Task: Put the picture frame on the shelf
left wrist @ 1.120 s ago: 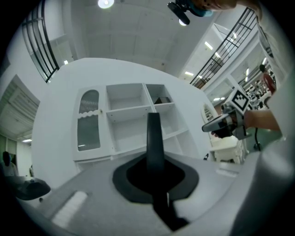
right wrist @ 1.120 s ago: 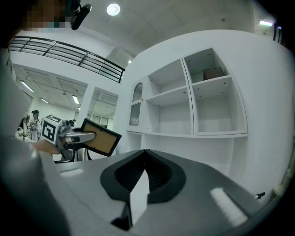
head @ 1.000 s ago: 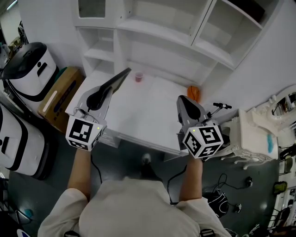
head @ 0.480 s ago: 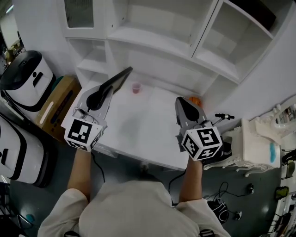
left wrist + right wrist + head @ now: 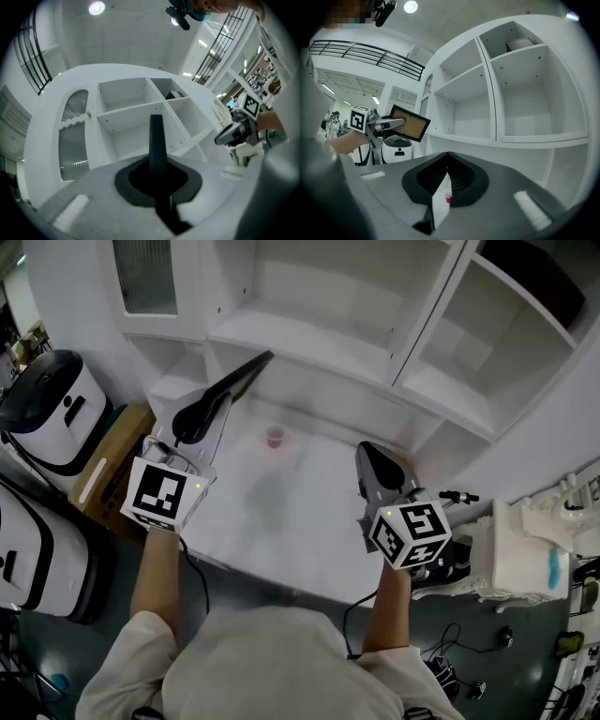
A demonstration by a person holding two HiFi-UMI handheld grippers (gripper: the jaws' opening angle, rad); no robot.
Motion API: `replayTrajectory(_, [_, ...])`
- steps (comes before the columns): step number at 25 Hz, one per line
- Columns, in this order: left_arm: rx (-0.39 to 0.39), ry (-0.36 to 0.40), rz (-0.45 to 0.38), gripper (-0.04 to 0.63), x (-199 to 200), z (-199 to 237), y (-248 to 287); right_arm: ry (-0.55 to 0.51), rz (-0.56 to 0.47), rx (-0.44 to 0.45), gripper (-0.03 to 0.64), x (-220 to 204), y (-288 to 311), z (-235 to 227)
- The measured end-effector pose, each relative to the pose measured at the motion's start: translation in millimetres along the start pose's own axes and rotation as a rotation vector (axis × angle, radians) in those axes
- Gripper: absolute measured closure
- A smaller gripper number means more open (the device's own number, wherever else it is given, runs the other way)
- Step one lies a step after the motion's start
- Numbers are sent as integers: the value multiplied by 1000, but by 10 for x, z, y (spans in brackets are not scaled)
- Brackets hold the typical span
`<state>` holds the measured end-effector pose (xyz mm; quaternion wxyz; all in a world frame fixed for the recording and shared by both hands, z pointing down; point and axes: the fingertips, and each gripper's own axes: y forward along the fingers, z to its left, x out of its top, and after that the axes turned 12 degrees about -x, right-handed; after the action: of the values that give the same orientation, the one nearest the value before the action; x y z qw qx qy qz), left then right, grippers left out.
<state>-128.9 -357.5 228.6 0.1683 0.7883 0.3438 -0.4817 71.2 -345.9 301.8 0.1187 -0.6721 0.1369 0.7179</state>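
Black-rimmed frame (image 5: 236,382) is hanging in the air in front of the white shelf (image 5: 309,338), above the surface (image 5: 309,521), not yet on any board. The left claw (image 5: 208,407) is pinching it by one edge, jaws pressing tight on it. The right claw (image 5: 377,463) is hovering over the surface, closed and holding nothing. With so narrow a hold, the frame is probably at risk of pivoting or slipping. Its far corner could be catching a shelf lip or divider if it is going in tilted or low. A drop would be endangering the pink cup (image 5: 275,436) standing nearby.
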Motion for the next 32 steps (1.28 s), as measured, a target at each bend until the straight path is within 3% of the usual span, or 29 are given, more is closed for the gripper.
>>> replayTrajectory(7, [9, 108, 4, 588, 226, 453, 377, 14, 11, 11, 611, 10, 294, -111])
replayTrajectory(15, [-22, 302, 117, 588, 192, 592, 886, 3, 41, 27, 611, -64, 510, -238])
replayTrajectory(23, [-57, 371, 181, 588, 10, 550, 1195, 0, 70, 46, 611, -169, 652, -346])
replayTrajectory(32, [-83, 470, 312, 586, -217, 482, 1377, 21, 72, 60, 611, -200, 727, -436])
